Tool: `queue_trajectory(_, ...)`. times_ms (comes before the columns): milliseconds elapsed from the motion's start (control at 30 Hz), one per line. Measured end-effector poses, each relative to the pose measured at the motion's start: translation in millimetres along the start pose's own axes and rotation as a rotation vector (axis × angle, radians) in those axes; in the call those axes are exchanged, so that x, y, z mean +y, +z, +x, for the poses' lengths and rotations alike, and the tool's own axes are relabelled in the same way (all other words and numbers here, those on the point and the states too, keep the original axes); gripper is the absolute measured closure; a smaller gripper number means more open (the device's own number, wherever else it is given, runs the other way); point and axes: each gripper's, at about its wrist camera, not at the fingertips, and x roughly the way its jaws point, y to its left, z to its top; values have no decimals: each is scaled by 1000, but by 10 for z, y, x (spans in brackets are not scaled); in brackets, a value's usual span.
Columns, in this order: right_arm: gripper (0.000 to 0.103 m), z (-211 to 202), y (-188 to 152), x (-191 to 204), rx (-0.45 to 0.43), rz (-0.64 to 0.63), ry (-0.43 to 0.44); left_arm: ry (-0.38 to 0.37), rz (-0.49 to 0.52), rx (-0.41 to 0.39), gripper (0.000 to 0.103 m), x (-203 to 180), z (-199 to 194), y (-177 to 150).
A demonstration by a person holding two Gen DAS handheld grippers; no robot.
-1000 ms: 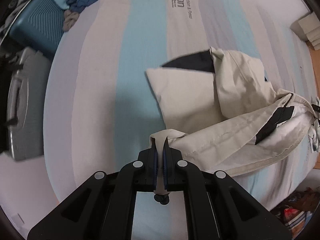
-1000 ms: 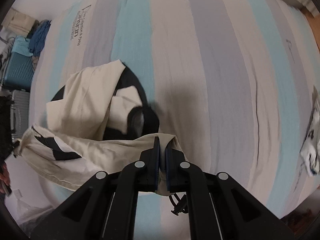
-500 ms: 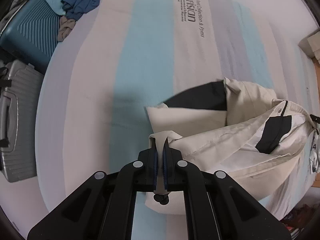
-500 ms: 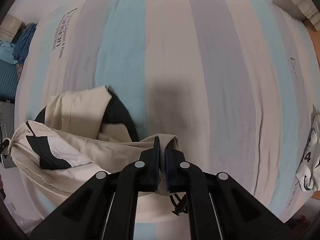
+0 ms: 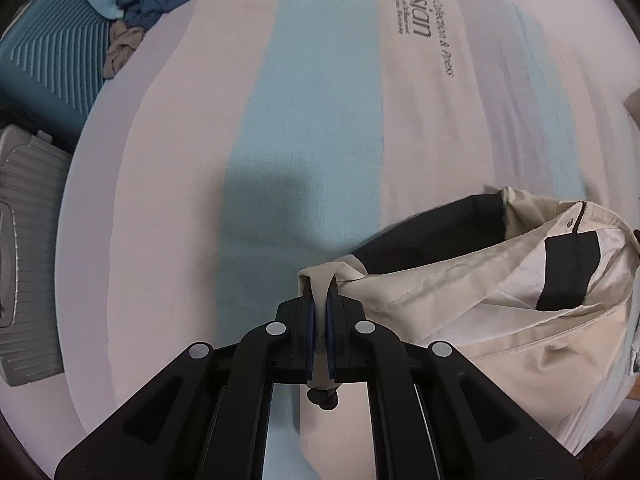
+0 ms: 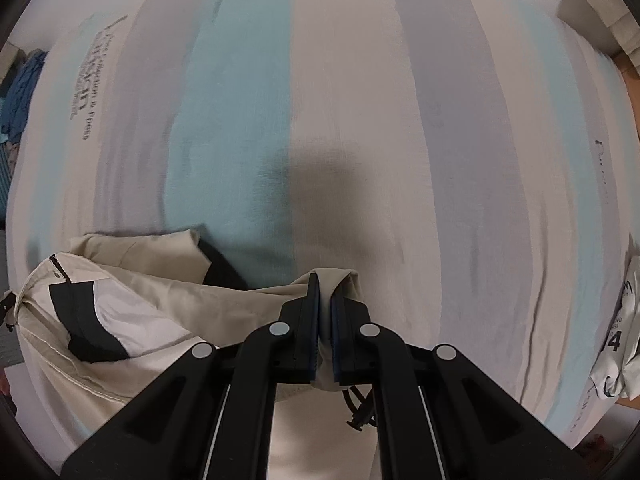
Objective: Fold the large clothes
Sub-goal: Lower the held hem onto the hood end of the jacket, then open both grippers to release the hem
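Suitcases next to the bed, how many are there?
2. The teal ribbed hard suitcase lies beyond the bed's far corner; the grey ribbed hard suitcase sits nearer. More may be hidden.

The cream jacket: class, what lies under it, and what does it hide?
Under the cream jacket lies the striped bedsheet. The jacket's black lining shows at the fold. The sheet directly beneath, and anything on it there, is covered and cannot be seen.

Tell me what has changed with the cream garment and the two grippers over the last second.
Both grippers have come down toward the striped bedspread, drawing the cream garment along with them; it now sits low at the near edge, more gathered than before. The grip is unchanged: the left gripper and right gripper stay shut on its edge. The suitcases have not moved.
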Motion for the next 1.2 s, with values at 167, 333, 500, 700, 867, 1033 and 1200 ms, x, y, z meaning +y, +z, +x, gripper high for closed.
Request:
queue_trajectory(167, 100, 234, 55, 11, 5, 0, -12, 20, 14, -24, 99, -39, 178, 31)
queue_trajectory(333, 99, 426, 65, 35, -10, 11, -18, 20, -1, -51, 99, -57, 313, 50)
queue_trajectory(500, 99, 628, 64, 84, -6, 26, -26, 31, 4, -51, 99, -90, 478, 86)
queue_trajectory(700, 99, 787, 25, 109, -7, 35, -22, -74, 44, -43, 99, -88, 596, 58)
queue_trajectory(867, 99, 875, -44, 126, -15, 28, -25, -48, 62, -58, 99, -154, 639, -6)
queue_trajectory(1033, 99, 913, -146, 50, -33, 17, -8, -62, 31, -80, 98, -102, 614, -59)
queue_trajectory(1200, 77, 748, -340, 3, -77, -1, -33, -38, 60, -124, 62, -62, 378, -165)
